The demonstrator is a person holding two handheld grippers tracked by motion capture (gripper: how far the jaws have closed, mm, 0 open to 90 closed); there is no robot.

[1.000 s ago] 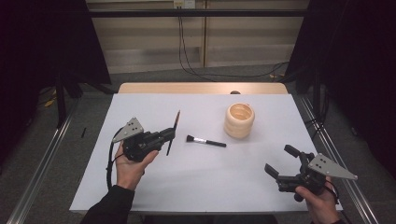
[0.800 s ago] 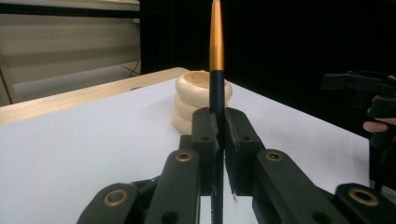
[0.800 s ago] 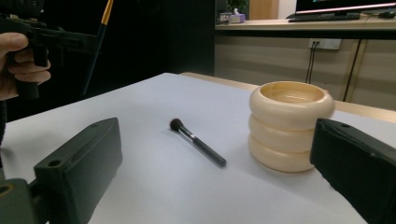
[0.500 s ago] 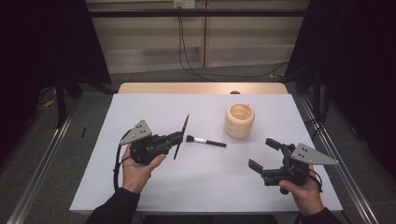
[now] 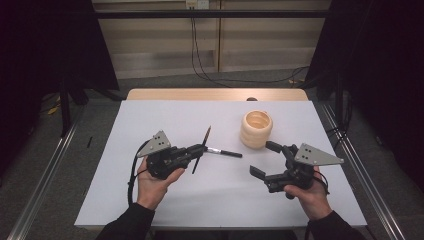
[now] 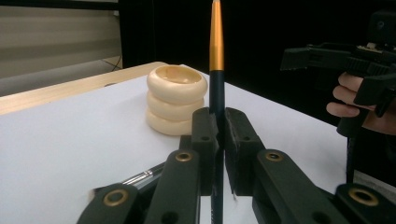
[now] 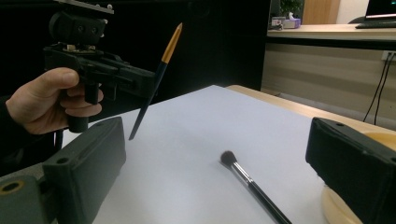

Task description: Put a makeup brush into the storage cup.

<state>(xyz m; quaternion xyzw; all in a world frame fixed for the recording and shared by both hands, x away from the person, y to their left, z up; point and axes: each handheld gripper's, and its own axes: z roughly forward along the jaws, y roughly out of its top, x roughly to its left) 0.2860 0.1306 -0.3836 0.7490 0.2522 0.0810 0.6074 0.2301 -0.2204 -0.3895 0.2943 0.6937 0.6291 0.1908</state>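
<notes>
My left gripper (image 5: 198, 150) is shut on a thin brush (image 5: 202, 148) with a black handle and a gold ferrule, held tilted above the white table (image 5: 150, 120). In the left gripper view the brush (image 6: 215, 46) stands up between the closed jaws (image 6: 217, 126). A second brush (image 5: 225, 152), black with a silver ferrule, lies flat just right of that gripper. A ribbed wooden cup (image 5: 256, 129) stands upright behind it. My right gripper (image 5: 264, 159) is open and holds nothing, in front of the cup. The right gripper view shows the lying brush (image 7: 252, 184) between its wide jaws, and the held brush (image 7: 156, 79) beyond.
The cup (image 6: 176, 100) is seen ahead of the left gripper, with the right gripper (image 6: 327, 56) off to the side. A wooden strip (image 5: 215, 94) borders the table's far edge. Metal rails (image 5: 45, 175) run along the floor on both sides.
Both grippers have moved inward toward the table's middle. The left one carried its brush rightward up to the lying brush. The right one went left and forward, still open.
</notes>
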